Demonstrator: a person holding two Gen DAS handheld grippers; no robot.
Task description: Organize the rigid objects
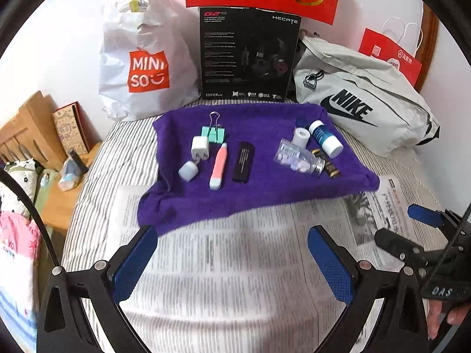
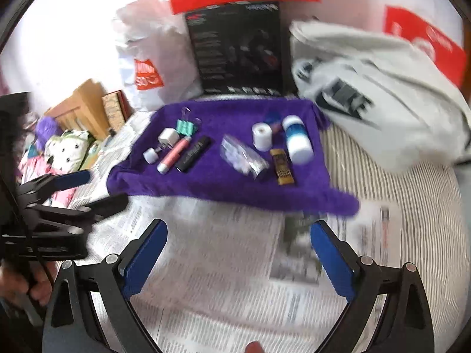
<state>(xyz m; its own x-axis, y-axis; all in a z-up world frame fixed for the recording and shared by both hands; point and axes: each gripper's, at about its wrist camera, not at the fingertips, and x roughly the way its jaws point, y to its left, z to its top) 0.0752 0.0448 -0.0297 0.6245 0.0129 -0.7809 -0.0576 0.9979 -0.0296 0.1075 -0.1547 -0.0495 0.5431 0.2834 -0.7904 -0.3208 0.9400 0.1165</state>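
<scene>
Two grippers are hanging over the newspaper (image 1: 223,264) spread on the striped bed, both with their blue-padded jaws spread wide and nothing between them. The left gripper (image 1: 232,261) is hovering above printed pages, and every one of the small items is lying ahead of it, past its fingertips, on the purple towel (image 1: 265,200).

Straight ahead and a little toward its left finger, the white charger plug (image 1: 200,147) is lying just in front of the mint binder clip (image 1: 214,133), with a small white cap-like piece (image 1: 187,171) just beside it on the near side. Next along, the pink and white pen-shaped tool (image 1: 218,166) and the flat black case (image 1: 243,162) are lying side by side, apart from each other, both pointing away from the gripper.

Ahead of the right finger sits the second cluster: a clear bag of pale tablets (image 1: 297,158), a small white roll (image 1: 301,136) just beyond it, a white bottle with a blue label (image 1: 325,138) lying on its side, and a brown and gold stick (image 1: 325,163) partly tucked behind the bag.

The right gripper (image 2: 238,256) is also holding back over the newspaper, short of the towel's near edge, and its view is blurred. From there the bottle (image 2: 297,138) and the gold stick (image 2: 282,166) are lying ahead of its right finger, well clear of the pads.

Beyond the towel, a white shopping bag (image 1: 141,58), a black box (image 1: 247,56) and a grey waist bag (image 1: 362,100) are leaning along the wall.
</scene>
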